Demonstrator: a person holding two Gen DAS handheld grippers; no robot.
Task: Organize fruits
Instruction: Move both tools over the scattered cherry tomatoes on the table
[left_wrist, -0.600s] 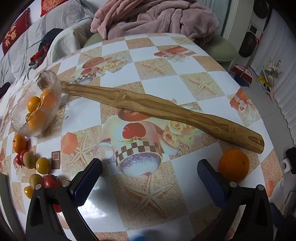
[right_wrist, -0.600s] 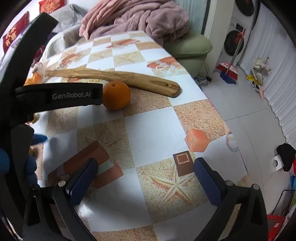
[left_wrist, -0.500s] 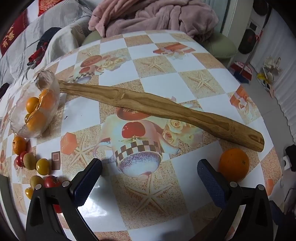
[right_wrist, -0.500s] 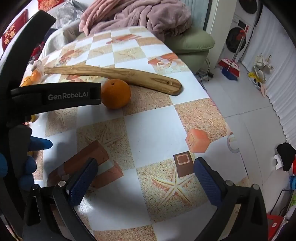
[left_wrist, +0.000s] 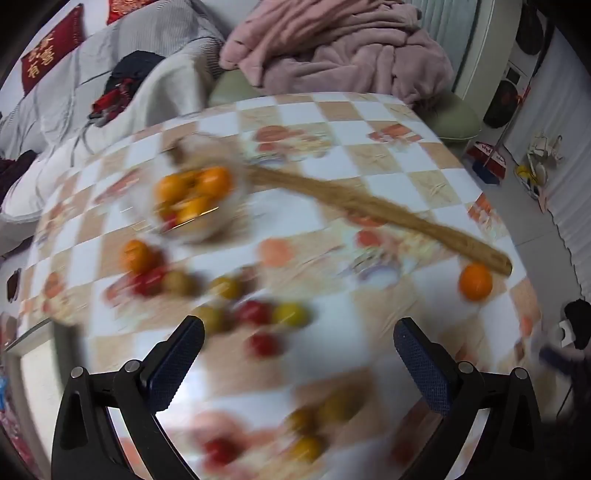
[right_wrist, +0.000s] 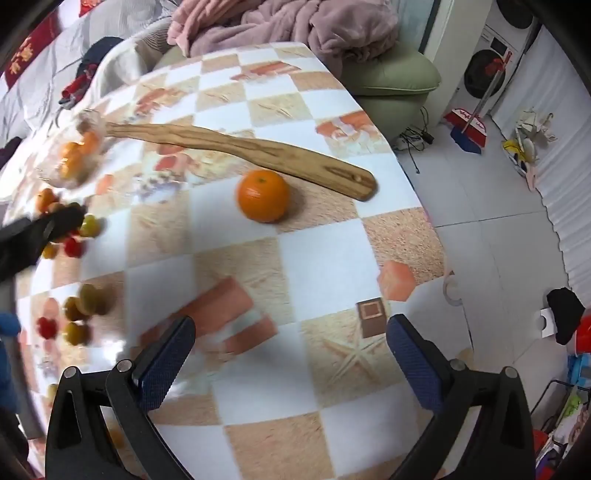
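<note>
My left gripper (left_wrist: 297, 354) hangs released above the checked tablecloth (left_wrist: 369, 332), its blue pads spread wide with nothing between them. My right gripper (right_wrist: 290, 354) is likewise spread and empty. A lone orange (right_wrist: 263, 195) sits on the cloth just beside the thick end of a long wooden stick (right_wrist: 258, 151), ahead of my right gripper. At the stick's other end stands a clear glass bowl (left_wrist: 195, 199) holding several oranges. Small red, yellow and greenish fruits (left_wrist: 258, 314) lie scattered on the cloth in front of the bowl, blurred in the left view. A pink blanket (left_wrist: 332, 44) is heaped behind the table.
</note>
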